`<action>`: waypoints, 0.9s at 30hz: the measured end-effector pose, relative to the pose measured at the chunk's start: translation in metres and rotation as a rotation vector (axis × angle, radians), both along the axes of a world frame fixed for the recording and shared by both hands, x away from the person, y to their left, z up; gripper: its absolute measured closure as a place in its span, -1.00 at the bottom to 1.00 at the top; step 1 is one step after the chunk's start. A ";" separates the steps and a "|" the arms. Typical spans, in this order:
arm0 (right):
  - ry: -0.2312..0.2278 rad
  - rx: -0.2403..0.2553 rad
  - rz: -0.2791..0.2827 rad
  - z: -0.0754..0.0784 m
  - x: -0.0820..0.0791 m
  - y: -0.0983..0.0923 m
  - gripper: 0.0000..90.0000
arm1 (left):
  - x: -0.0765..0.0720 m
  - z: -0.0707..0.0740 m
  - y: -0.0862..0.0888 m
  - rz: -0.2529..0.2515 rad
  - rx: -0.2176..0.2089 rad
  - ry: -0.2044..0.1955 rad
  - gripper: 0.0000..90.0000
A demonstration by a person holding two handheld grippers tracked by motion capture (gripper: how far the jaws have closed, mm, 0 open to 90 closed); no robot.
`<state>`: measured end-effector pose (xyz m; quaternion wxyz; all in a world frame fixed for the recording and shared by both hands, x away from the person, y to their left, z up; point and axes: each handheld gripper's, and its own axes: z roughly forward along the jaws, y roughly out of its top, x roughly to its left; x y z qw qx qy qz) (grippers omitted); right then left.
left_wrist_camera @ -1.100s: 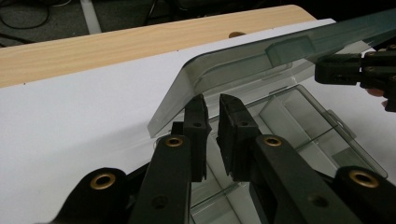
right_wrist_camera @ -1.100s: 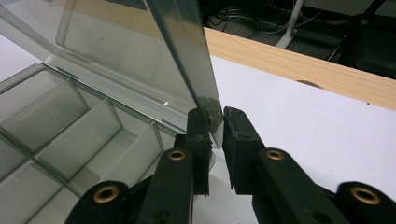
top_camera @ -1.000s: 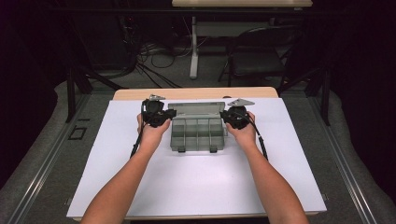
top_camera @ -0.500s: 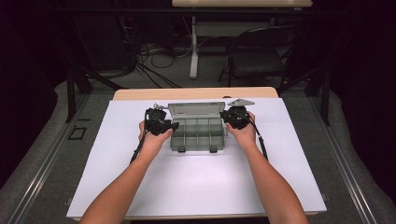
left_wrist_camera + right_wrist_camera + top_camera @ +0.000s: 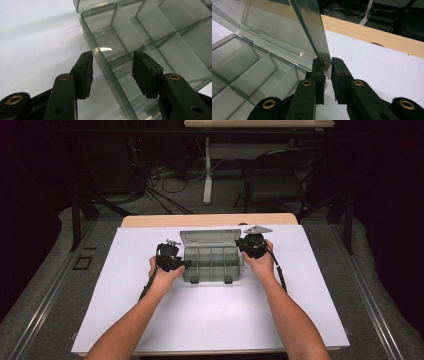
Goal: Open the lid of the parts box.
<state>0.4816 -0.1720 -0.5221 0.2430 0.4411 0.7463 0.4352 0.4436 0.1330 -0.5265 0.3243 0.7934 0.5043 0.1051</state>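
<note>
A clear grey compartment box (image 5: 211,264) lies open on the white sheet (image 5: 200,320) that covers the desk (image 5: 150,220), about midway across it and toward its far half. Dividers split the tray of the box into several cells, and its lid (image 5: 210,237) stands raised along the far edge of the box.

At the right end of the box, the right gripper (image 5: 243,245) has its jaws clamped on the side edge of the raised lid; in the right gripper view the thin clear panel (image 5: 312,32) runs down between the two black pads, which press on it from both sides.

At the left end of the box, the left gripper (image 5: 112,72) straddles the side wall (image 5: 105,67) of the tray: one jaw stands outside the box over the white sheet, the other inside over a cell. The jaws have just been opening, and now stand released, with the wall between them but a gap on each side.

Beyond the far edge of the desk, behind the box, a dark folding chair (image 5: 272,180) stands on the floor beside a tangle of cables (image 5: 165,182).
</note>
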 end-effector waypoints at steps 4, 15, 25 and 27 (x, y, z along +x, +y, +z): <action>0.000 0.000 -0.001 0.000 0.000 0.000 0.81 | -0.001 -0.007 0.000 0.003 -0.003 0.006 0.14; 0.000 0.005 -0.005 0.000 0.000 0.000 0.81 | -0.002 -0.019 -0.004 0.009 0.008 0.015 0.26; 0.000 0.009 -0.010 -0.001 0.000 0.000 0.81 | -0.004 -0.024 -0.004 0.009 0.009 0.005 0.49; -0.001 0.015 -0.013 -0.001 0.000 0.000 0.81 | -0.005 -0.024 -0.005 0.010 0.024 -0.003 0.50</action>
